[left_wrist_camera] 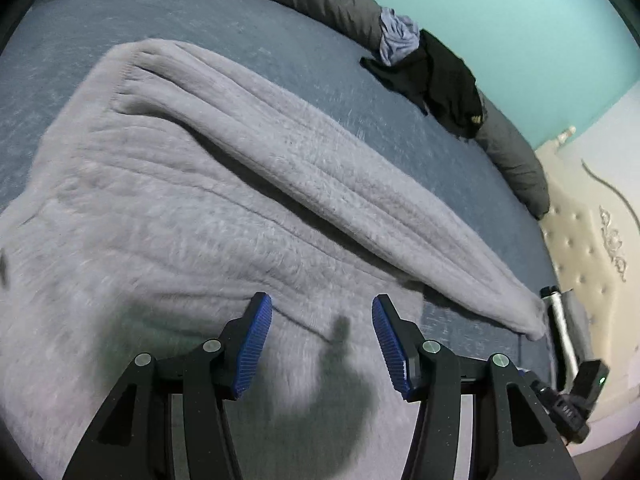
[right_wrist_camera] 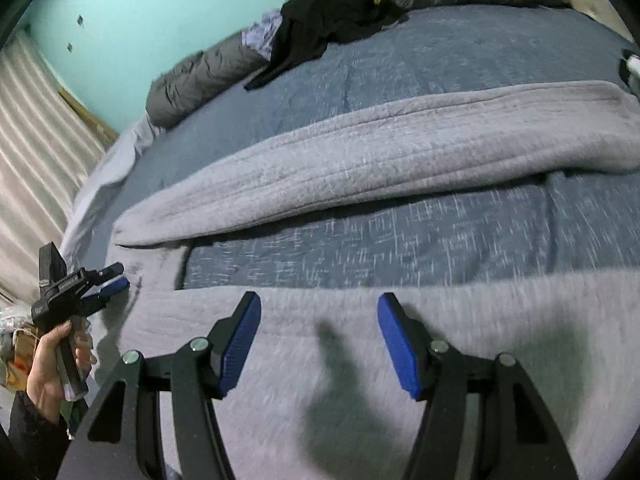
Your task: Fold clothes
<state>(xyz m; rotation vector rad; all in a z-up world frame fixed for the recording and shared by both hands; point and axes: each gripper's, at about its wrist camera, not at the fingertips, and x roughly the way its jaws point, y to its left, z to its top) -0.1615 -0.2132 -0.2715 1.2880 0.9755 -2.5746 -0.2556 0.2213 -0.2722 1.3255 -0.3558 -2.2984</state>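
A fuzzy light grey garment (left_wrist_camera: pixel 168 208) lies spread on the blue bedspread (left_wrist_camera: pixel 280 52). One long grey part (right_wrist_camera: pixel 400 152) stretches across the bed. A strip of bedspread (right_wrist_camera: pixel 380 240) separates it from a nearer grey part (right_wrist_camera: pixel 360 344). My left gripper (left_wrist_camera: pixel 322 310) hovers open just over the near grey fabric, with nothing between its blue pads (left_wrist_camera: pixel 256 344). My right gripper (right_wrist_camera: pixel 319 306) is also open and empty above the near part, close to its edge. At the left of the right wrist view, a hand (right_wrist_camera: pixel 48 364) holds the left gripper (right_wrist_camera: pixel 116 278).
A black garment (right_wrist_camera: pixel 328 20) and a lavender cloth (right_wrist_camera: pixel 262 34) lie at the far side against a rolled dark grey duvet (right_wrist_camera: pixel 192 76). Behind them is a turquoise wall (right_wrist_camera: pixel 160 8). A cream tufted headboard (left_wrist_camera: pixel 584 248) is at one end, striped curtains (right_wrist_camera: pixel 36 140) at the other.
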